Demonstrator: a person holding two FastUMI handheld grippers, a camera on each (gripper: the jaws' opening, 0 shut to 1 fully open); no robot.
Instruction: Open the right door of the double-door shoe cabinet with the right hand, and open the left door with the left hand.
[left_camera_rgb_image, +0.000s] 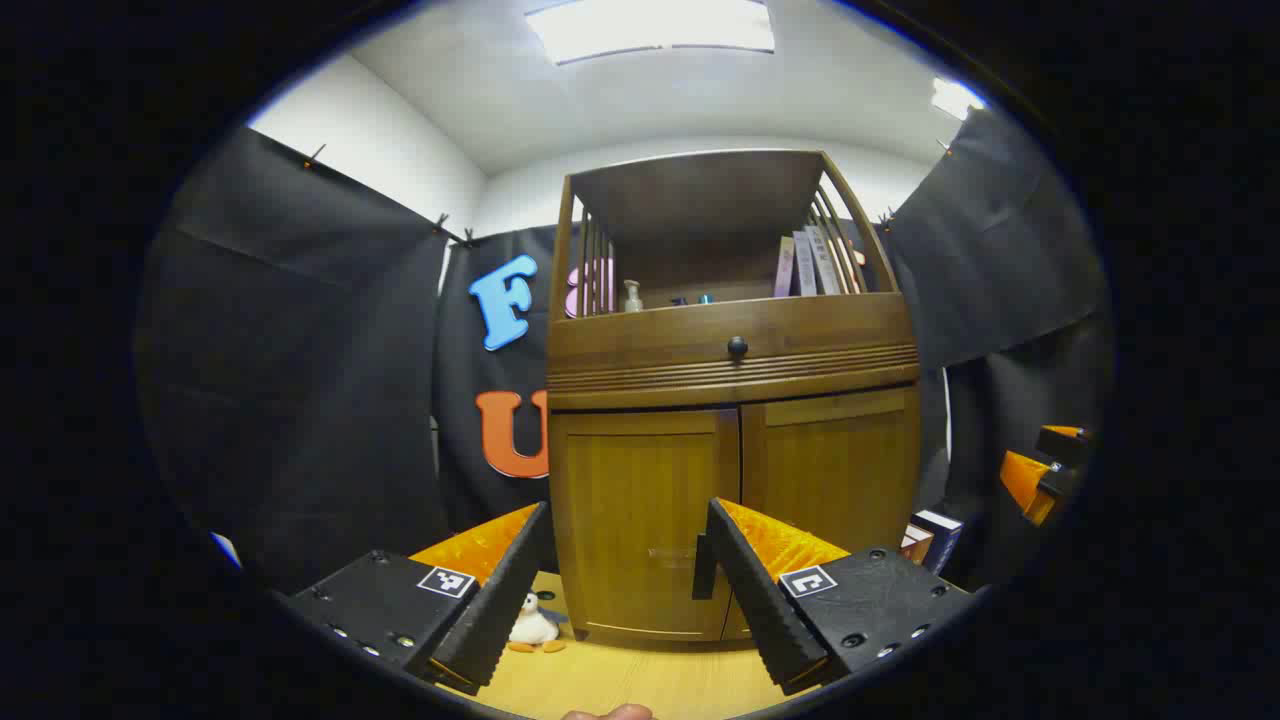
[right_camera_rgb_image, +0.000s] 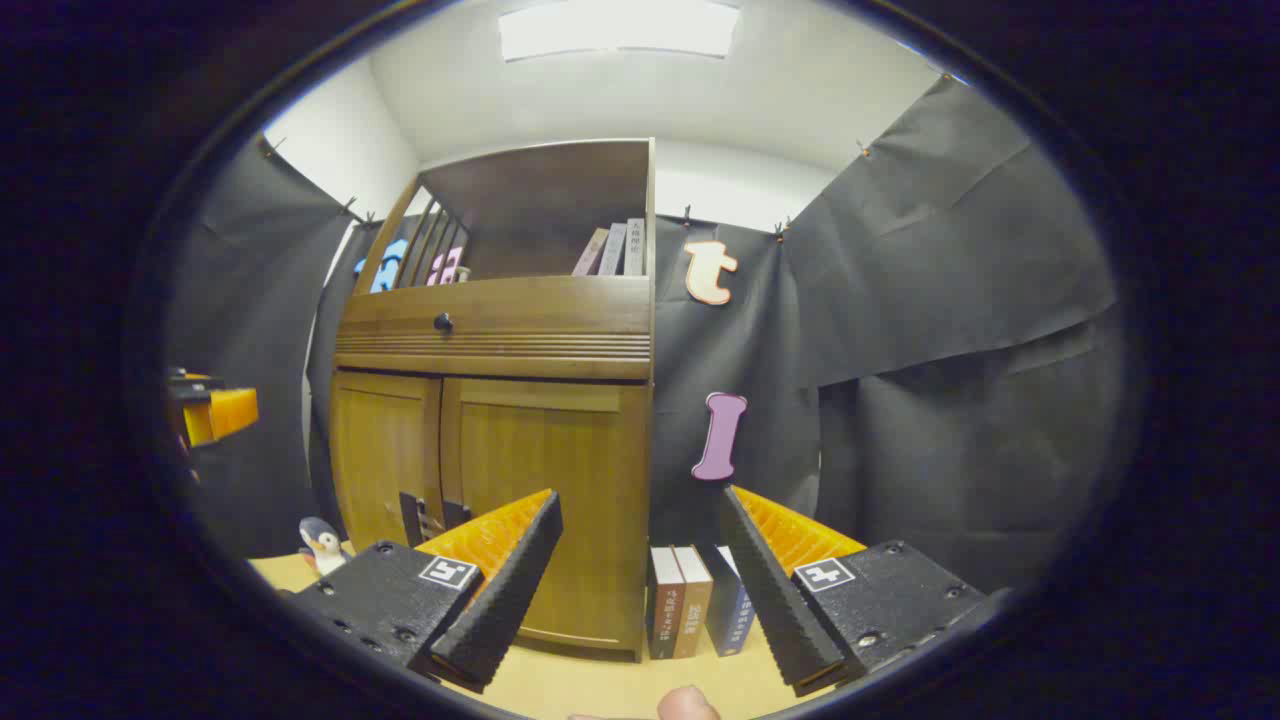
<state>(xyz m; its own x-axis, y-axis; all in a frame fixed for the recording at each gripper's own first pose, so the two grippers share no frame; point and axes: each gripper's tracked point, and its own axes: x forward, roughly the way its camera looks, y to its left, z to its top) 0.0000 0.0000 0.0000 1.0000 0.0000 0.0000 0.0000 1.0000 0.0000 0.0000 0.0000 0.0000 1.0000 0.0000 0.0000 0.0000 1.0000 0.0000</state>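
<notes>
The wooden shoe cabinet (left_camera_rgb_image: 733, 375) stands straight ahead in the left gripper view, both lower doors closed. Its left door (left_camera_rgb_image: 640, 480) lies behind my left gripper (left_camera_rgb_image: 627, 508), which is open, holds nothing and is short of the wood. The right door (left_camera_rgb_image: 835, 465) sits beside it, and a dark handle (left_camera_rgb_image: 703, 566) shows near the middle seam. In the right gripper view the right door (right_camera_rgb_image: 560, 455) is just left of my open, empty right gripper (right_camera_rgb_image: 640, 495). Two dark handles (right_camera_rgb_image: 432, 516) flank the seam. Each gripper also appears at the edge of the other's view: the right gripper (left_camera_rgb_image: 1040, 470) and the left gripper (right_camera_rgb_image: 215, 412).
A toy penguin (left_camera_rgb_image: 533, 628) sits on the wooden floor at the cabinet's left foot. Books (right_camera_rgb_image: 690, 600) stand against its right side. A drawer with a round knob (left_camera_rgb_image: 737, 347) tops the doors, with books and bottles on the shelf above. Black cloth walls close in all around.
</notes>
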